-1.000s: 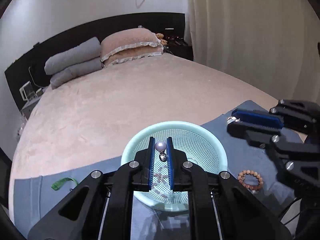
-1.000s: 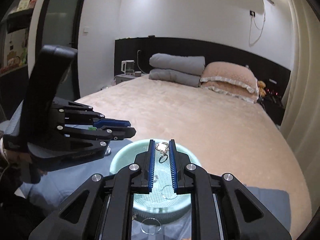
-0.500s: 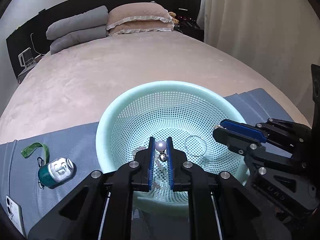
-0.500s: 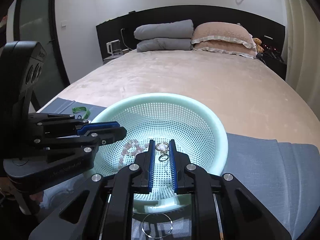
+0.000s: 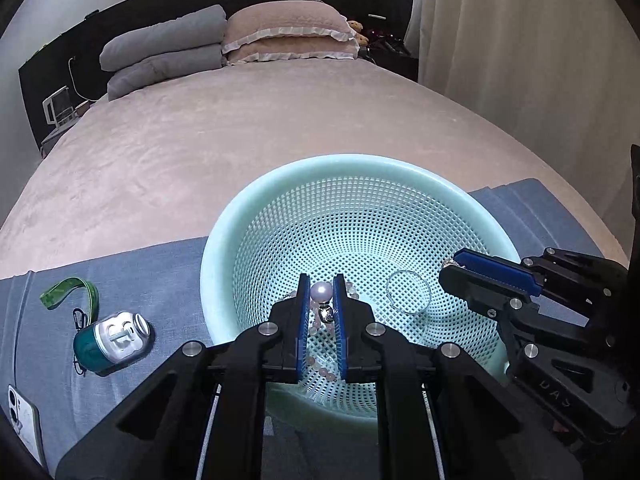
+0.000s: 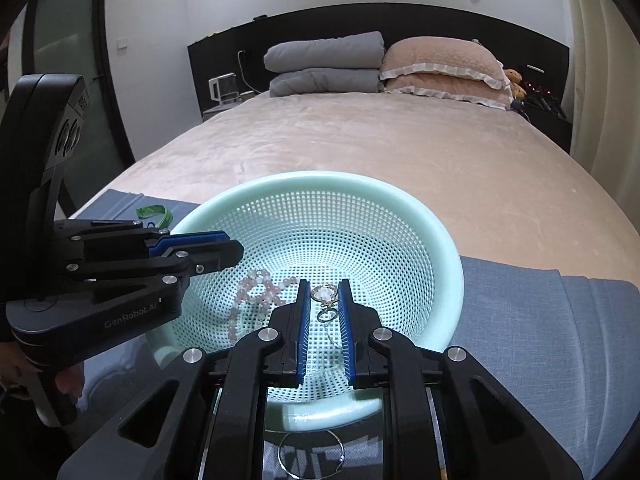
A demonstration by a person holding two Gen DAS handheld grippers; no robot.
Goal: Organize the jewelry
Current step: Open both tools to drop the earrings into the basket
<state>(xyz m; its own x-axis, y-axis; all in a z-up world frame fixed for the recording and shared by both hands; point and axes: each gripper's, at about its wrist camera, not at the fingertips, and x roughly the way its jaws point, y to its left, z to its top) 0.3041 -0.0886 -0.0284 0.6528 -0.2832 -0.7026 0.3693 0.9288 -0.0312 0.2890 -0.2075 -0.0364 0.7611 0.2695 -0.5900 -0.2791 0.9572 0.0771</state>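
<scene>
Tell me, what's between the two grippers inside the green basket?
In the left wrist view, a thin silver ring lies in the basket between the left gripper and right gripper.

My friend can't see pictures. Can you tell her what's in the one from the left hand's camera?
The left hand-held gripper pinches a pearl earring over a mint green basket on a bed. The right hand-held gripper reaches in from the right, and a thin ring bracelet and pink beads lie inside.
</scene>
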